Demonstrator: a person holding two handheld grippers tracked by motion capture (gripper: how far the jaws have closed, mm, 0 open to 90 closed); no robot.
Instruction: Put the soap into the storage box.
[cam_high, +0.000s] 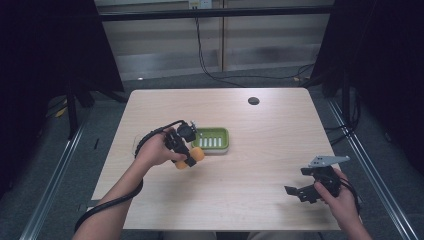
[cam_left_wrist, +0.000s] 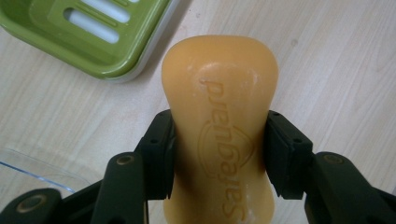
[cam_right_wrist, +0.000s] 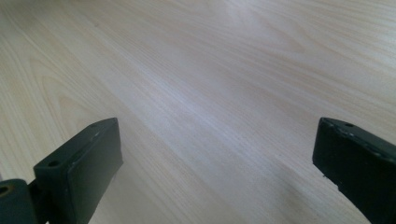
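Observation:
An orange bar of soap (cam_left_wrist: 219, 121) with embossed lettering is clamped at its narrow waist by my left gripper (cam_left_wrist: 217, 156). In the high view the same soap (cam_high: 195, 155) sticks out of the left gripper (cam_high: 188, 156), just in front of a green soap dish (cam_high: 211, 139) with slots in its floor. The dish (cam_left_wrist: 79, 32) lies at the upper left of the left gripper view, apart from the soap. My right gripper (cam_high: 300, 192) rests near the table's front right edge, jaws wide apart over bare wood (cam_right_wrist: 215, 154).
A clear plastic piece (cam_left_wrist: 32, 170) lies on the table beside the left gripper, left of the dish. A small dark round disc (cam_high: 253, 100) sits near the far edge of the light wooden table (cam_high: 250, 165). Cables run across the floor behind.

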